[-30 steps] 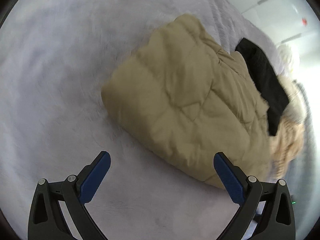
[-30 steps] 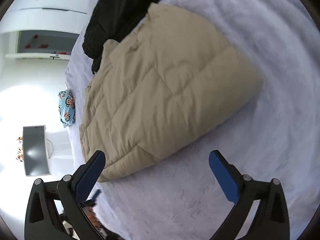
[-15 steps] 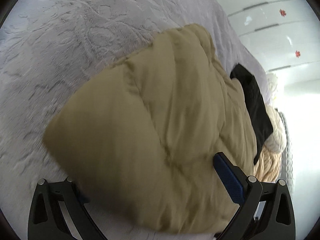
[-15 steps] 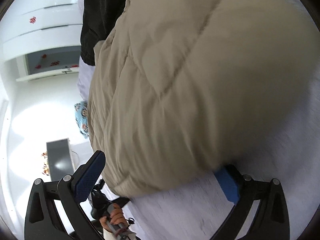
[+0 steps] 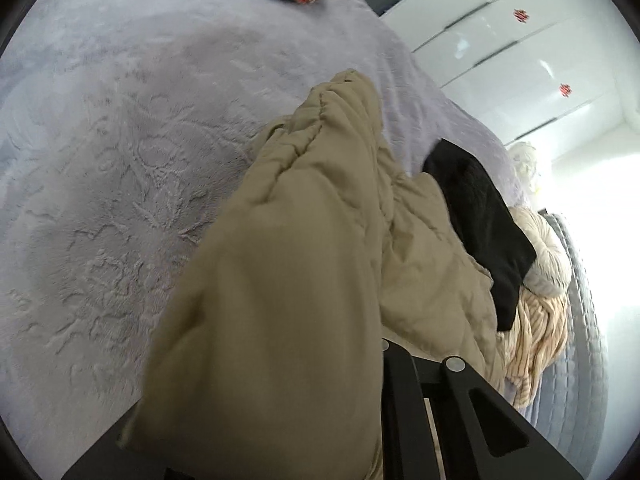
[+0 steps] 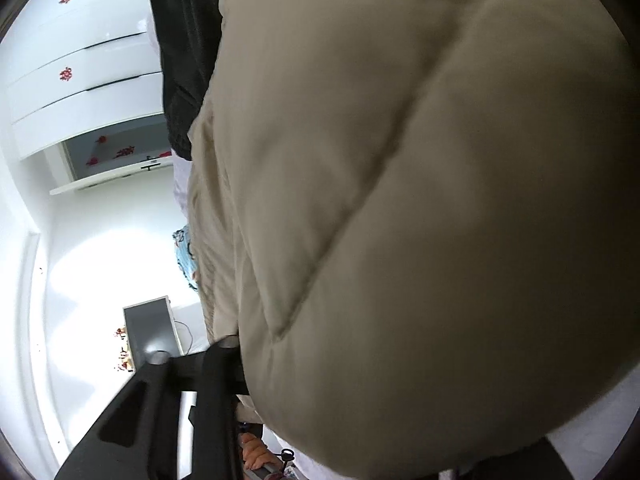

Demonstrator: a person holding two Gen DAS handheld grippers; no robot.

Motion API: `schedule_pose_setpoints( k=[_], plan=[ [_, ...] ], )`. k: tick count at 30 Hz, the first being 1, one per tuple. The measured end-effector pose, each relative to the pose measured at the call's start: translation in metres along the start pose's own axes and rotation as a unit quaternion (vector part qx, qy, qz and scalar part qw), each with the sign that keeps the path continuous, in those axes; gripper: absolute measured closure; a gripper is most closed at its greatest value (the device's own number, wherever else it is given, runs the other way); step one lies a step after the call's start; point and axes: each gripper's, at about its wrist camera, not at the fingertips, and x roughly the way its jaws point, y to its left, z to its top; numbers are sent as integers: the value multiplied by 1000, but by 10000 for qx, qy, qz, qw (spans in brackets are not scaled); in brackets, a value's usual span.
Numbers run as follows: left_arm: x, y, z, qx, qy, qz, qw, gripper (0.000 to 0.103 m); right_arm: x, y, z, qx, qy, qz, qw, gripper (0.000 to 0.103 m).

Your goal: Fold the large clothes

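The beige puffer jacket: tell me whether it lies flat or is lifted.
Lifted: the beige puffer jacket bulges up over both tongs, its near edge raised off the purple blanket.

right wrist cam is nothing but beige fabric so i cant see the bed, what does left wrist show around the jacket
Observer: The beige quilted puffer jacket lies on a lavender embossed plush bedspread, which spreads out to the jacket's left.
Operator: whats past the black thing at the top of my view
Observer: A cream ribbed fluffy garment lies against the jacket's right edge, partly under that black fabric garment.
Operator: and the left claw
Observer: A fold of the jacket drapes over the left claw. Only one black finger frame shows beside the fabric, and the pads are hidden.
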Motion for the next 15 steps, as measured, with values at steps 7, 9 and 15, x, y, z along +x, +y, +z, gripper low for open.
schedule_pose_setpoints(
  k=[7, 9, 15],
  plan=[
    [-48, 4, -25, 254, 109, -80, 9996, 87, -28, 11, -18, -318, -2, 4, 9995, 79],
    [-65, 13, -37, 311, 224, -84, 9992, 87, -38, 9, -30, -384, 8, -66, 9992, 79],
    [-111, 47, -75, 460, 719, -10, 9963, 87, -69, -14, -89, -218, 18, -300, 9993, 79]
  ],
)
